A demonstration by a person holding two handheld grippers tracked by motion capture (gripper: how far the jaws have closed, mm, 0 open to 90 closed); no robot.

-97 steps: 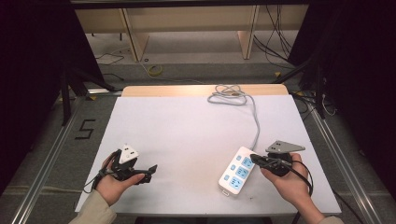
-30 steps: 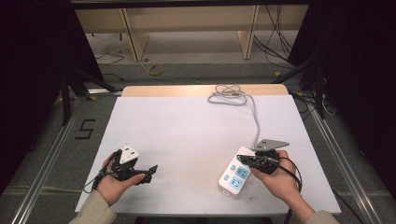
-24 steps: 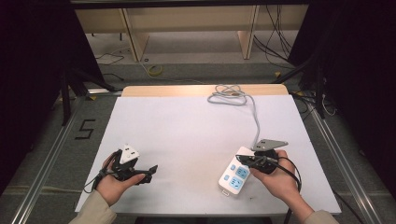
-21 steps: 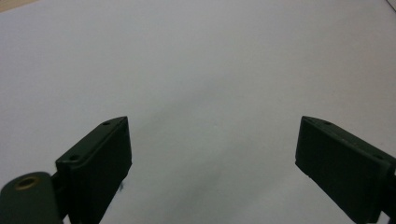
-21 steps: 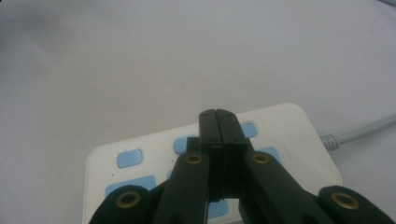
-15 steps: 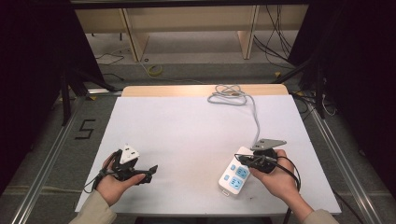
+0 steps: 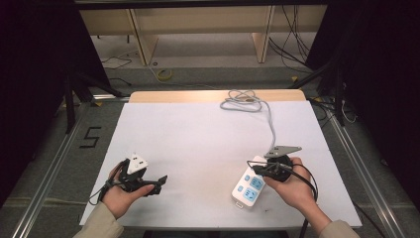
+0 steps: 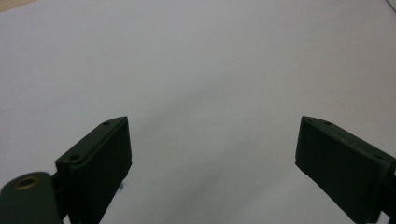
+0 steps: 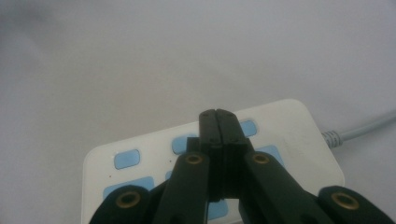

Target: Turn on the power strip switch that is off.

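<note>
Frankly, a good part of the power strip [image 7: 249,184] is hard to read from above: my right hand [image 7: 292,187] and the right gripper [image 7: 257,169] lie over its far end, so I cannot tell whether the tips touch it or merely hang above. In the right gripper view the near edge of the strip [image 9: 210,154] is cut off at the bottom and my own black jaws cover its middle. Those jaws are pressed flat together with nothing between them.

The strip is a white, rounded block with pale blue socket panels, lying near the front right of the white table [image 7: 198,144], slanted toward me. Its grey cable [image 7: 270,121] runs off the far end toward the back of the table and ends in a loose coil there.

My left gripper [image 7: 157,181] sits low at the front left, well apart from the strip, in my left hand [image 7: 124,191]. In the left gripper view its jaws stand wide apart over bare white table [image 8: 196,70], holding nothing. A white block rides on top of it; what it is I cannot make out.
</note>
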